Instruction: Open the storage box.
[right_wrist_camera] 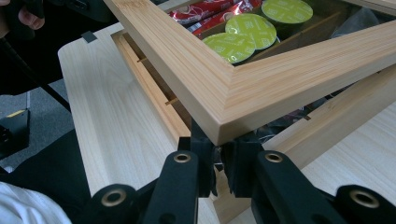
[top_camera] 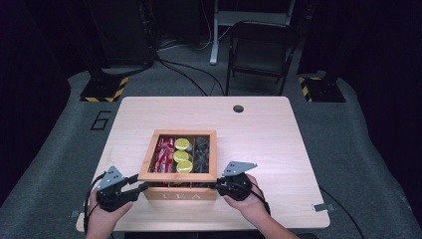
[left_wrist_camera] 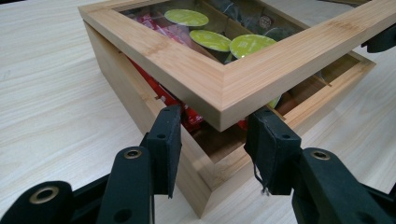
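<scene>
The room is dark, with a grey floor (top_camera: pixel 54 164). One folding chair (top_camera: pixel 259 50) stands far past the jaws. Two yellow-and-black striped feet (top_camera: pixel 102 89) sit on the floor, one on each side. A number 6 (top_camera: pixel 101 120) is marked on the floor.

One big table (top_camera: pixel 278 144) of pale wood fills the middle. It has one small dark hole (top_camera: pixel 238 108) near its far edge.

One wooden box (top_camera: pixel 180 191) sits on the table, between the two grippers. It has the word TEA on its front. Its lid (left_wrist_camera: pixel 224 88) is a wooden frame with a clear window, and it is lifted a bit, so there is a gap under it.

The left gripper (left_wrist_camera: pixel 212 135) has its jaws spread wide, one on each side of the lid's near corner. They do not pinch it.

The right gripper (right_wrist_camera: pixel 218 161) has its jaws close together, right under the lid's other near corner. I cannot tell if they pinch anything.

Inside the box, just past the jaws, lie red packets (top_camera: pixel 165 152) on one side. Three green round pods (right_wrist_camera: pixel 252 28) sit in the middle. Dark packets (top_camera: pixel 201 152) lie on the other side.
</scene>
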{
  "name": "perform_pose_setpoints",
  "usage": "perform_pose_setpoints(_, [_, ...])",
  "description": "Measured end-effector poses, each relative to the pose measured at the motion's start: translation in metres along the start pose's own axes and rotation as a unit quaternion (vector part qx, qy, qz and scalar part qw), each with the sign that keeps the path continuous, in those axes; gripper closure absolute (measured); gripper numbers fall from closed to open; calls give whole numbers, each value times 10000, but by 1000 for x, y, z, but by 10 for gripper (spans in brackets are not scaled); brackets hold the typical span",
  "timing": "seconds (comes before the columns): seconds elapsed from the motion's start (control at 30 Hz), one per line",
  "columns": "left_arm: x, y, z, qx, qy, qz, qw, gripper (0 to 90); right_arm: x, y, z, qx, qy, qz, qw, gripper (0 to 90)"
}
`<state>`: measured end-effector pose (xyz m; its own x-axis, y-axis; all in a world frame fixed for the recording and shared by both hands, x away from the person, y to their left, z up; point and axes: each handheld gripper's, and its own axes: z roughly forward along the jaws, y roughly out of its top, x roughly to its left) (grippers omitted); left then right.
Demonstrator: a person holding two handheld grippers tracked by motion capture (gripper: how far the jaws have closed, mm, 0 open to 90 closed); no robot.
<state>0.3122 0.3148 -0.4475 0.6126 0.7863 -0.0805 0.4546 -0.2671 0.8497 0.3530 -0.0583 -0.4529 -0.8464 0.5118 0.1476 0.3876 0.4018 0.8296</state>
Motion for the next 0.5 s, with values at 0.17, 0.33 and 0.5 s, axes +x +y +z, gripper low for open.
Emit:
perform_pose_setpoints(0.17, [-3, 3, 2, 13, 77, 23, 10000, 547, 1, 0, 0, -30, -48, 19, 10000, 829])
perform_pose_setpoints(0.33, [-4, 5, 1, -17, 181, 28, 9998, 550, 0, 0, -1, -73, -21, 29, 10000, 829])
perform_pose_setpoints(0.5, [-5, 7, -1, -18, 235, 29, 9997, 549, 0, 1, -3, -147, -40, 11, 9999, 829])
